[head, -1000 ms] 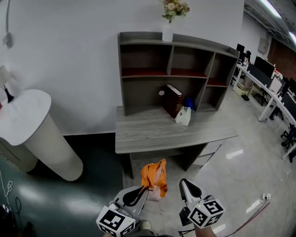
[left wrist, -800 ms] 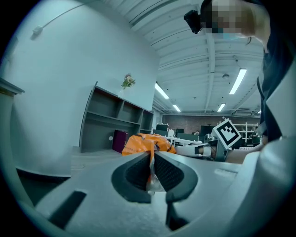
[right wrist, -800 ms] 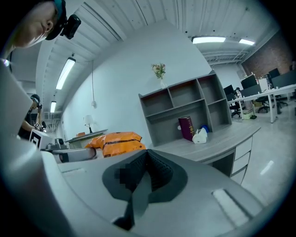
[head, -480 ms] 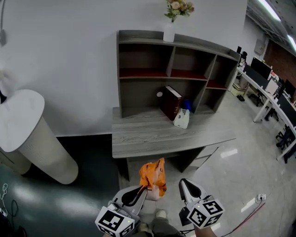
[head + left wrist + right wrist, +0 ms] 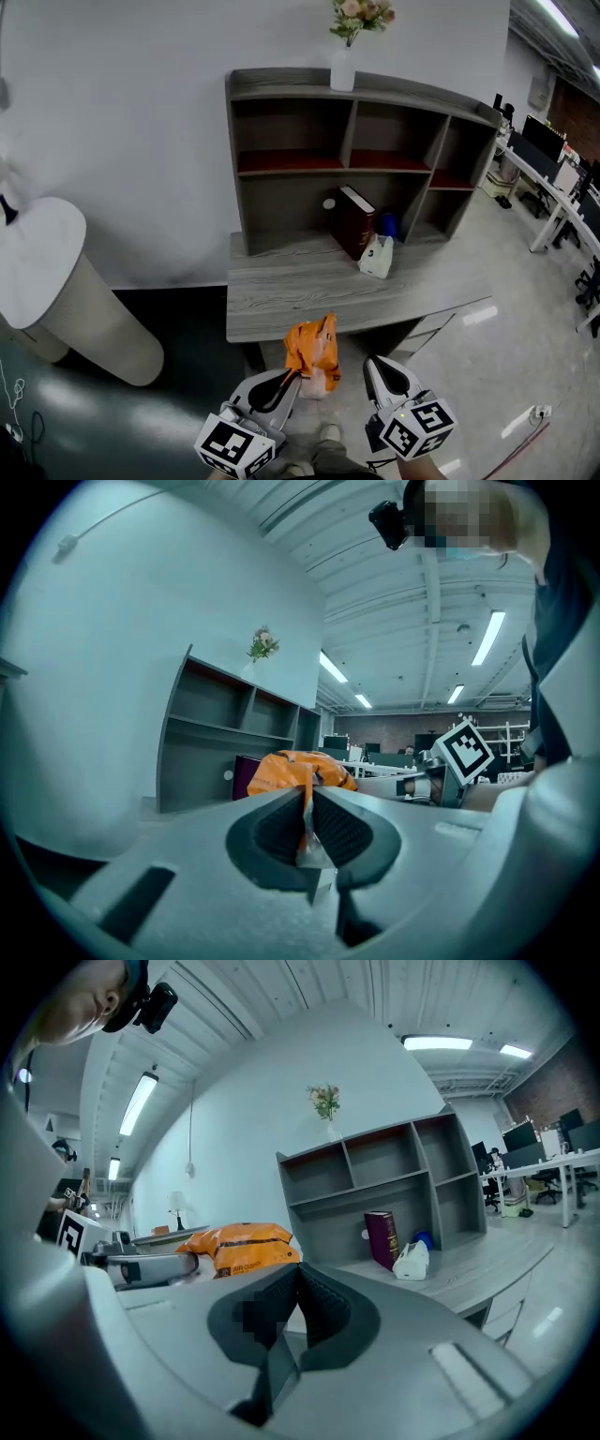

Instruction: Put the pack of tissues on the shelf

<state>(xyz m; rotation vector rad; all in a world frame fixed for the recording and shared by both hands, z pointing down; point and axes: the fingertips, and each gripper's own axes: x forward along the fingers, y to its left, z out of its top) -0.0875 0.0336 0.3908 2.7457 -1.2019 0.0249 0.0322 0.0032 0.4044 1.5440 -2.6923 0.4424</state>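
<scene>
Grey wood-grain fills most of what I see from the head camera: a bench (image 5: pixel 281 291) set against a white wall (image 5: pixel 122 112), with a shelf (image 5: pixel 281 80) of open compartments standing on its back half. To the left of the bench is a white round pedestal (image 5: pixel 66 281), well apart from it. Far right, rows of office desks (image 5: pixel 553 178) run away across a pale glossy floor (image 5: pixel 469 356).

Low in that view I hold both tools side by side, pointing toward the bench. My left claw (image 5: pixel 307 803) is pinched tight on a crinkled plastic edge of the orange pack of tissues (image 5: pixel 312 352). The pack sticks up and forward from the tips, in the air at the bench's front edge, not on the shelf. My right claw (image 5: pixel 298 1279) has its ribbed pads pressed together with nothing between them, just beside the pack and not touching it.

In the lower middle compartment a dark red book (image 5: pixel 354 220) stands leaning. A small white bag (image 5: pixel 377 258) sits on the bench just in front of it, and a blue object (image 5: pixel 388 225) that I can't identify shows behind the bag. On the shelf's top board stands a white vase (image 5: pixel 342 70) with a few pale flowers (image 5: pixel 361 14).
</scene>
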